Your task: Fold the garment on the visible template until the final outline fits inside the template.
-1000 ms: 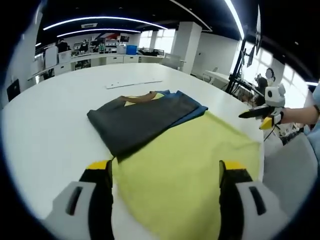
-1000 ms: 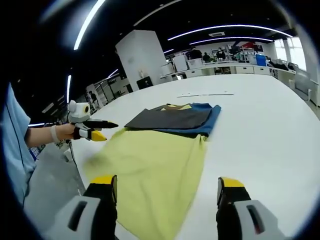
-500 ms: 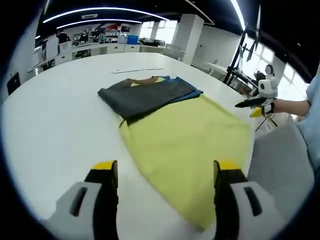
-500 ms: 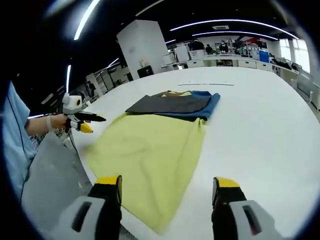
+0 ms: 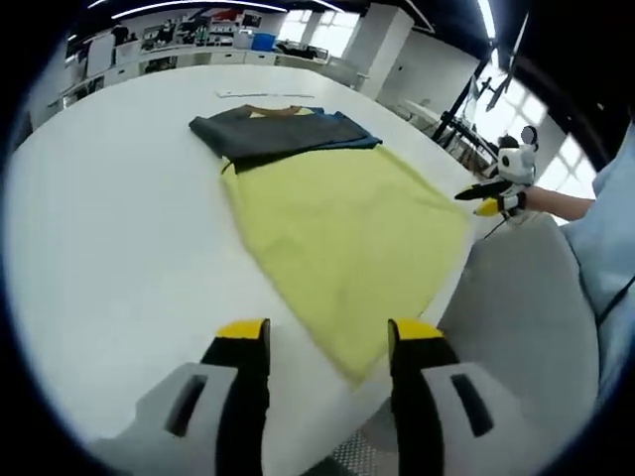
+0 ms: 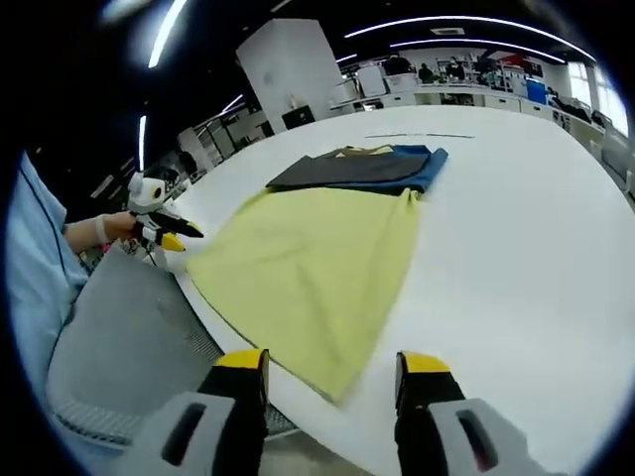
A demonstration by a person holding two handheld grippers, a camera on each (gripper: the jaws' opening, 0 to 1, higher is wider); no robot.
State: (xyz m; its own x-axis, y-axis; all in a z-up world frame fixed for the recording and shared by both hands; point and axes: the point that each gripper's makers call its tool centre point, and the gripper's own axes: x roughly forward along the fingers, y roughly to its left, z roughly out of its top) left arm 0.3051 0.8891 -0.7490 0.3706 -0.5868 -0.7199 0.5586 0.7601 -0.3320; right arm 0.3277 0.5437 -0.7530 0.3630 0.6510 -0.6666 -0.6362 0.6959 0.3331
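The garment lies flat on the white table (image 5: 109, 228). Its yellow body (image 5: 337, 223) spreads toward me, and dark grey (image 5: 253, 129) and blue (image 5: 347, 134) parts are folded over its far end. In the right gripper view the yellow body (image 6: 308, 268) has the grey fold (image 6: 347, 171) beyond it. My left gripper (image 5: 329, 337) is open and hangs back from the garment's near corner, holding nothing. My right gripper (image 6: 332, 367) is open too, off the table edge. Each shows in the other's view, the right gripper (image 5: 466, 198) and the left gripper (image 6: 193, 236), both beside the garment's edge.
A thin pale line (image 5: 263, 94) marks the table beyond the garment, also a thin line (image 6: 412, 135) in the right gripper view. A grey surface (image 5: 516, 297) and a light blue sleeve (image 5: 605, 228) sit at the table's near edge. Desks and shelves (image 6: 446, 94) stand far behind.
Both cameras have drawn back and up from the garment, past the table edge. Both pairs of jaws stand closer together than before. The garment has not moved.
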